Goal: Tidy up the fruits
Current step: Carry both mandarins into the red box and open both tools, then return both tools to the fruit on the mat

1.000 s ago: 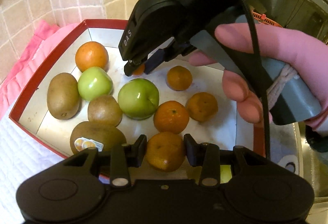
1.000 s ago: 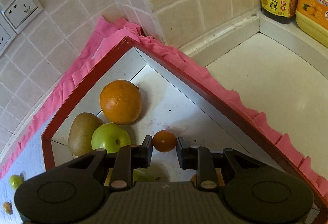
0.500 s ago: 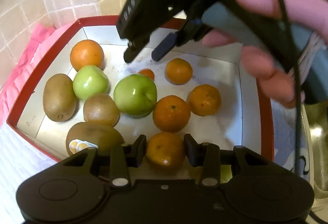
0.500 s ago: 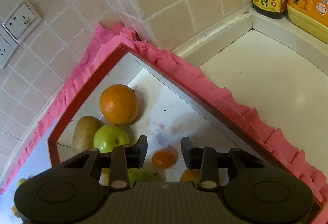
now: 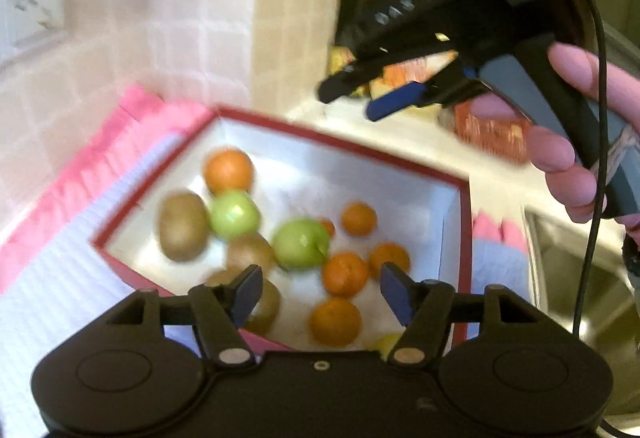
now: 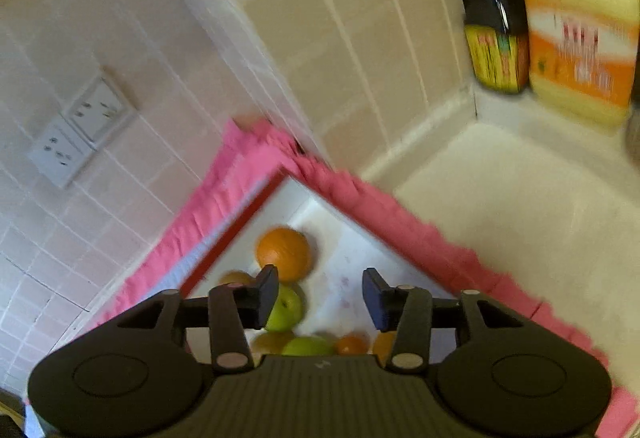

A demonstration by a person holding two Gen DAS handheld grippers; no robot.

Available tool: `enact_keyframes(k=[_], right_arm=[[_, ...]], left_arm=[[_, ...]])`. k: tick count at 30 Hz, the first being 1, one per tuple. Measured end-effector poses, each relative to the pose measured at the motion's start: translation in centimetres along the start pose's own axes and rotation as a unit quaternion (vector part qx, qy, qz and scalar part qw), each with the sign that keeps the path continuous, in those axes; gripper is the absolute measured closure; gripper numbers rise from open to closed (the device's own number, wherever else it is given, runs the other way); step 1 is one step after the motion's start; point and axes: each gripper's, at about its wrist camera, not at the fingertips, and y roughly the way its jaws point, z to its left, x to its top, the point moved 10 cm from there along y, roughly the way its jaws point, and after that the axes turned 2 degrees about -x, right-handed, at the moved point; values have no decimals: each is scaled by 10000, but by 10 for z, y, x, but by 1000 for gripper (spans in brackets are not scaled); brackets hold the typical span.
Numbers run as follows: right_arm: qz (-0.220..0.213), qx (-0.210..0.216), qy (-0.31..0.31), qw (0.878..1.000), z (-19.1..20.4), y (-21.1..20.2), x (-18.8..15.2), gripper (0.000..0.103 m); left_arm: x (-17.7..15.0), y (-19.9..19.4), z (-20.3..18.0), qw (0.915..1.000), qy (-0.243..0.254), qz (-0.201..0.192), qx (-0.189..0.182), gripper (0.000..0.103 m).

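Holding two green apples [image 5: 234, 213], three kiwis [image 5: 183, 226], red box [image 5: 462, 205].

L gripper [image 5: 318, 296] points downward, jaws just opening, nothing between the pads. R gripper [image 5: 370, 97] (seen from the left wrist cam) sits up high, jaws also opening, empty; hand [image 5: 580, 141] wraps its handle.

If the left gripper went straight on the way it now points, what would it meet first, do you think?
Probably the orange lying in the red-rimmed box: it sits on the line between the open, empty left gripper fingers. The picture is blurred and depth unclear, so the nearer orange might come first.
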Motion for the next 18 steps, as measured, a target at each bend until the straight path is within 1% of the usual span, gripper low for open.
enact_keyframes(k=[2,4,5,6,7,8,9,10,12,14,16,18], right_arm=[[-293,13,-272,9992,22,-24,17,49],[-596,142,-495,9969,49,-46,30,42],[-776,235,-639,9947,67,-58,37,34],[-905,304,-757,9925,81,-67,40,25],[-1023,368,-882,9901,98,-74,43,20],[-1120,436,-1005,9877,116,-79,45,13],[-1169,516,-1106,9856,133,-82,45,8],[-1185,620,-1204,9837,149,-83,44,7],[-1099,876,-1401,9801,182,-80,38,7],[-933,1089,-1549,9775,214,-71,28,7],[-758,1277,-1681,9745,244,-60,16,7],[-566,1421,-1801,9717,274,-48,4,7]], left_arm=[[12,-24,6,9994,-1,-299,177,25],[22,-50,15,9975,2,-589,378,25],[25,-61,21,9963,-15,-706,481,25],[27,-76,28,9946,-50,-828,619,24],[28,-90,37,9927,-97,-930,762,24],[27,-107,49,9898,-169,-1041,960,24],[26,-122,59,9871,-240,-1106,1129,23],[23,-138,73,9836,-336,-1165,1334,23],[11,-171,100,9745,-555,-1271,1767,23],[-4,-205,127,9633,-758,-1336,2199,23],[-22,-241,154,9486,-938,-1363,2697,23],[-40,-272,178,9354,-1000,-1285,3138,23]])
